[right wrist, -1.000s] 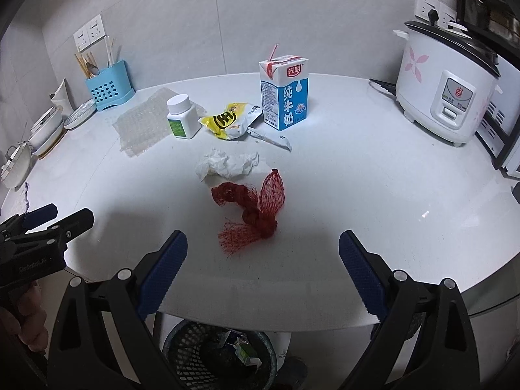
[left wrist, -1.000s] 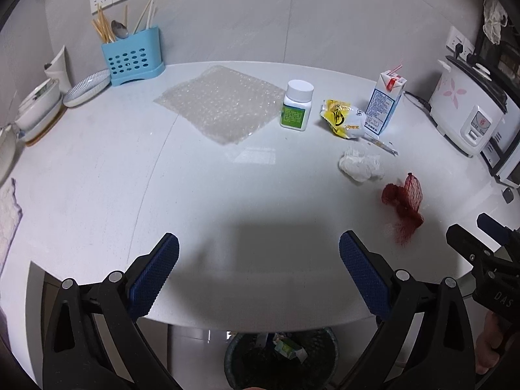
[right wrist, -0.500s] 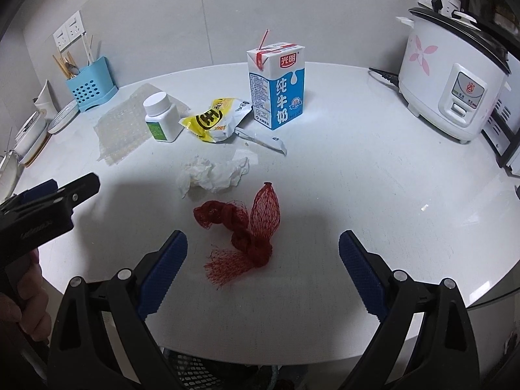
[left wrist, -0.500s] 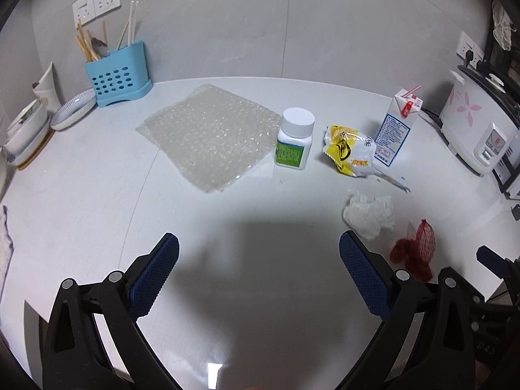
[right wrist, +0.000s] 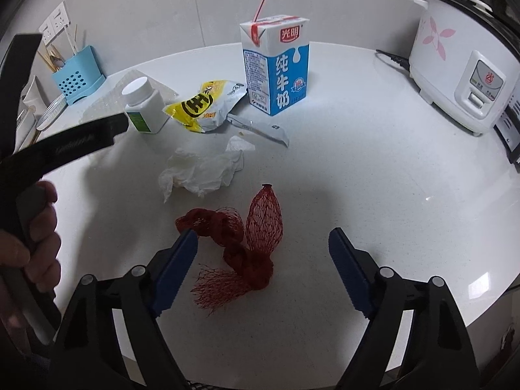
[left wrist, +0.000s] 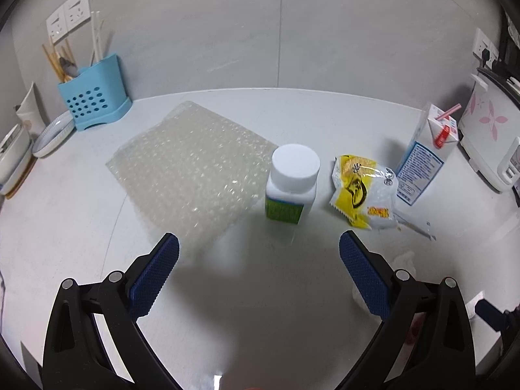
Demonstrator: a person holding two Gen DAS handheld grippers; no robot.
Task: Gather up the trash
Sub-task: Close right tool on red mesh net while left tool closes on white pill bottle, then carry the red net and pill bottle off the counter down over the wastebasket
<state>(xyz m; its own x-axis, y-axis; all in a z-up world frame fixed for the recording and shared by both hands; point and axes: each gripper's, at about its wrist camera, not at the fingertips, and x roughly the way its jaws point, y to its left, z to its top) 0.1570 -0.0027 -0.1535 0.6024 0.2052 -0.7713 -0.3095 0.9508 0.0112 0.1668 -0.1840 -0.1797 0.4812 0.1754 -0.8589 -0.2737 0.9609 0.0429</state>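
My left gripper (left wrist: 259,255) is open and empty above the white table, just short of a white pill bottle with a green label (left wrist: 291,184) and a sheet of bubble wrap (left wrist: 191,167). A yellow snack wrapper (left wrist: 359,190) and a blue milk carton (left wrist: 425,157) lie to its right. My right gripper (right wrist: 263,255) is open and empty, its fingers on either side of a red mesh net (right wrist: 247,243). A crumpled white tissue (right wrist: 201,172) lies beyond the net, then the wrapper (right wrist: 204,105), the carton (right wrist: 276,66) and the bottle (right wrist: 143,105).
A white rice cooker (right wrist: 461,65) stands at the right. A blue utensil holder (left wrist: 94,97) and dishes (left wrist: 53,133) stand at the far left by the wall. A torn white sachet (right wrist: 260,128) lies near the carton. The left gripper's body (right wrist: 61,144) crosses the right wrist view.
Both grippers moved forward over the table and lower. The bin below the table edge has left both views. The right gripper now straddles the red net; the left is close to the bottle.
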